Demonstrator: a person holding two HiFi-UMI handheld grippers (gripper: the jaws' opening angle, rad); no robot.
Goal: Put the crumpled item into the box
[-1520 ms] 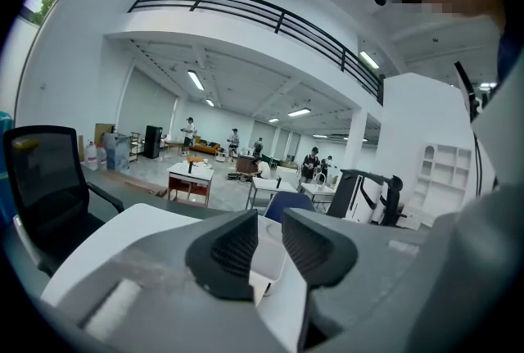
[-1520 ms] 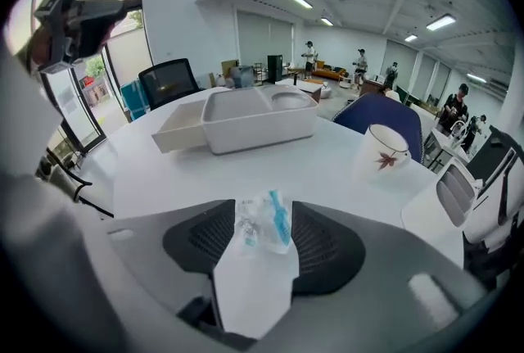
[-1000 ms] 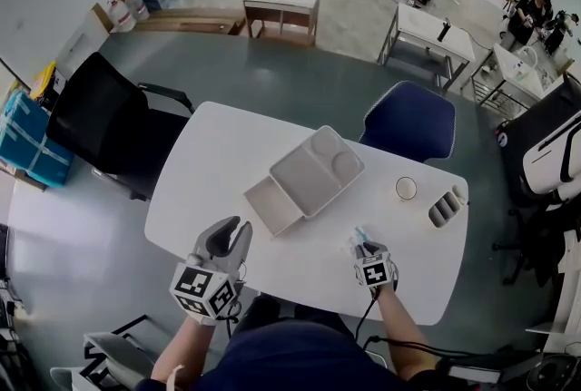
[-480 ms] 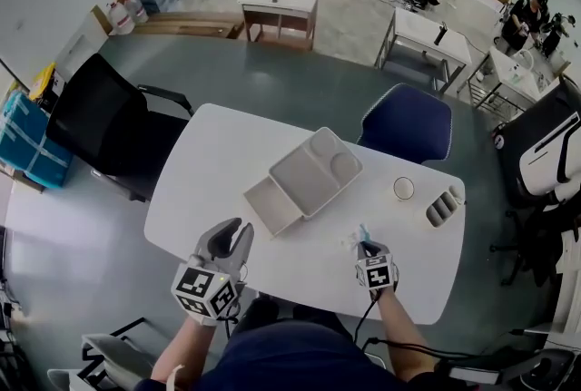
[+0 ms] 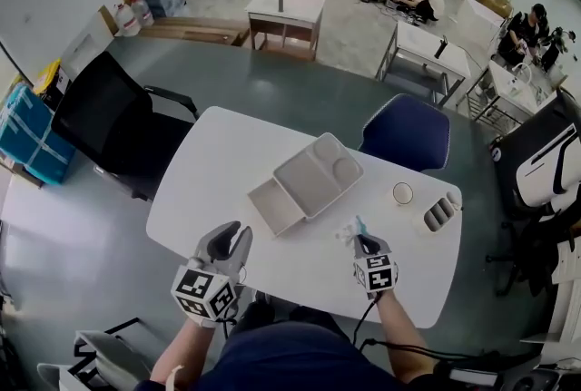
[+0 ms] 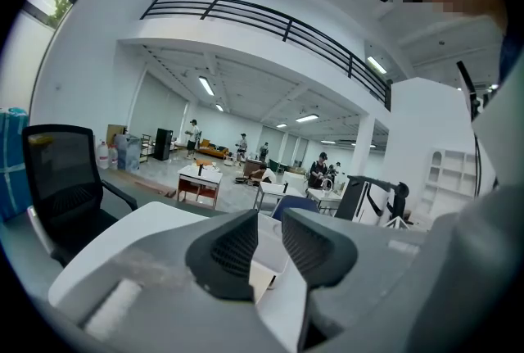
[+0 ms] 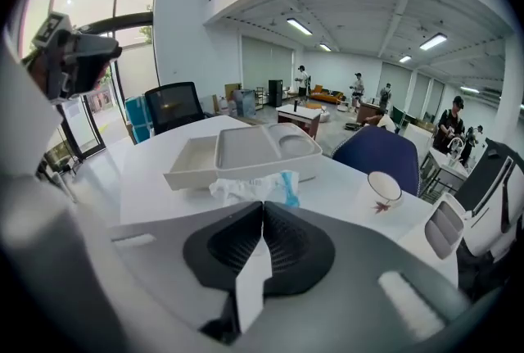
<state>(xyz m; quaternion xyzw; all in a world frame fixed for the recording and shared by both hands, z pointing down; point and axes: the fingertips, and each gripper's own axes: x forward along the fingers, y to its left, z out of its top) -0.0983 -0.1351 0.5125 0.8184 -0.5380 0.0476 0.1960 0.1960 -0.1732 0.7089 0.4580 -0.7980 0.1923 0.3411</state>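
**Pick done, drop into box pending**

Right claw (image 5: 360,240) is clamped tight on the crumpled item (image 5: 348,231), a white wad with a blue bit. In the right gripper view the pads are pinched on its near edge and the rest of it bunches out past the tips. It looks clear of the surface (image 5: 214,164), though I can't confirm that.

The box (image 5: 320,187) sits mid-surface, just beyond the item and apart from it. Its compartment lid covers most of it, with an open section (image 5: 275,206) at the near-left end. Nothing shows inside the open section.

Left claw (image 5: 229,240) has its jaws apart with nothing between them. It hangs over the near-left part of the surface, short of the box.

Still to do: carry the item over the open section and release it. I'd put the task at roughly halfway.
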